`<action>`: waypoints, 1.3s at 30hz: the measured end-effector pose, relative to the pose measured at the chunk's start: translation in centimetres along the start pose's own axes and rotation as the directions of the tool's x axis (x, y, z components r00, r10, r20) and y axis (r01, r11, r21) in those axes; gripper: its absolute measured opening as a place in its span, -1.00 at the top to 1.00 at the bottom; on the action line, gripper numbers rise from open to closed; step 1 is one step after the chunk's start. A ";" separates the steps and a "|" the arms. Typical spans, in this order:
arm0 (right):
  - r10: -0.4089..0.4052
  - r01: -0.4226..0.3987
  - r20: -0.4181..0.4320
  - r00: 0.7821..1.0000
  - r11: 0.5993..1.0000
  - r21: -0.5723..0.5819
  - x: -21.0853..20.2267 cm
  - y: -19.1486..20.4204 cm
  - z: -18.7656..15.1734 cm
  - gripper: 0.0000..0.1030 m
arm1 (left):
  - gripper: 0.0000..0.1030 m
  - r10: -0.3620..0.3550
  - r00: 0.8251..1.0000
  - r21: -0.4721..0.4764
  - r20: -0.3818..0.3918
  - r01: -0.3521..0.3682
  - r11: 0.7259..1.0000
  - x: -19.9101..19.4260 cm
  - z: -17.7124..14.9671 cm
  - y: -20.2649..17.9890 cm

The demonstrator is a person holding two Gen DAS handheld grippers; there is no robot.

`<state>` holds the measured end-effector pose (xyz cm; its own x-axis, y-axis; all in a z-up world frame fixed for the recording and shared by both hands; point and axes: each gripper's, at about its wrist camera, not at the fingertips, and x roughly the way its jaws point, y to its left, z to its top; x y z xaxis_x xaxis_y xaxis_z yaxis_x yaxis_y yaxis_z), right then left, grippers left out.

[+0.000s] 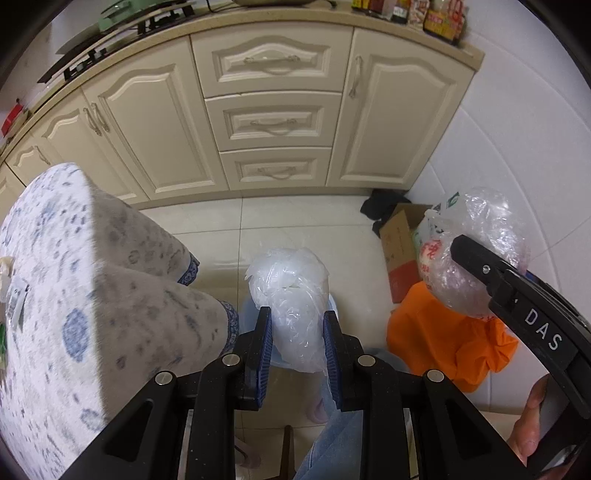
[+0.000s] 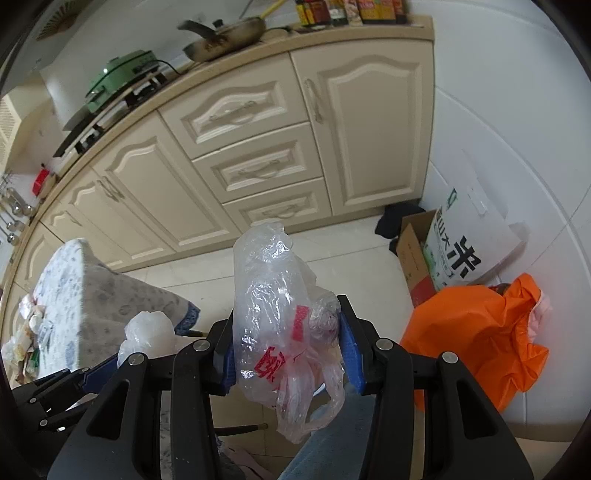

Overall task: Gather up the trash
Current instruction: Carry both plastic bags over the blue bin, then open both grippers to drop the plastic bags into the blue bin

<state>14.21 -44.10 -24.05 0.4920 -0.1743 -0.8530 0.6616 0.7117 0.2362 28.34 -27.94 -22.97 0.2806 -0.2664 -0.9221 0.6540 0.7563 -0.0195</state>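
Counting two tools, each with one bag. The left tool (image 1: 297,332) pinches a white bag (image 1: 291,295) between its blue pads; the bag is crumpled, thin, translucent plastic bunched into a rounded lump, held above the floor (image 1: 207,221). The right tool (image 2: 286,339) pinches a clear bag (image 2: 277,302) of wrinkled film with red print, standing up past the fingertips and hanging below them in loose loops. In the right view the white bag (image 2: 149,330) shows at lower left, just beside the clear one.

One table (image 1: 74,258) stands at left under a blue-and-white patterned cloth; small scraps lie near its far edge, too blurred to identify.

Containers: one cardboard box (image 2: 415,258), open-topped, stands against the wall with a white printed sack (image 2: 465,236) in it. One orange bag (image 2: 476,332), soft and rumpled, sits on the floor just beside the box, mouth gaping; something pale pink shows inside. One dark cloth (image 2: 395,219) lies in the corner behind the box.

Cabinets (image 1: 273,122): cream, raised-panel, three drawers stacked between doors, curved metal handles. On top: one pan (image 2: 225,37), one green appliance (image 2: 122,74), a row of bottles (image 2: 351,11).

A hand (image 1: 530,424) grips the right tool's handle.
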 end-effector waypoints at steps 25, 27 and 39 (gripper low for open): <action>-0.024 0.028 -0.085 0.996 0.999 0.038 4.1 -2.7 -0.2 0.11 | -0.01 0.025 0.997 -0.024 -0.068 -0.027 0.999 5.9 2.1 -1.7; -0.028 0.031 -0.086 0.996 0.999 0.039 4.2 -2.7 -0.2 0.11 | -0.05 0.034 0.997 -0.027 -0.069 -0.036 0.999 5.9 2.2 -1.4; -0.018 0.019 -0.112 0.994 1.000 0.011 4.9 -1.1 -0.5 0.11 | -0.18 0.073 0.993 -0.064 -0.096 -0.079 0.995 6.0 1.9 0.0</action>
<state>15.61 -45.38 -28.70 0.4134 -0.1095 -0.9039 0.6772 0.7006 0.2249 31.34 -30.64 -27.77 0.2586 -0.1520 -0.9540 0.5834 0.8117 0.0288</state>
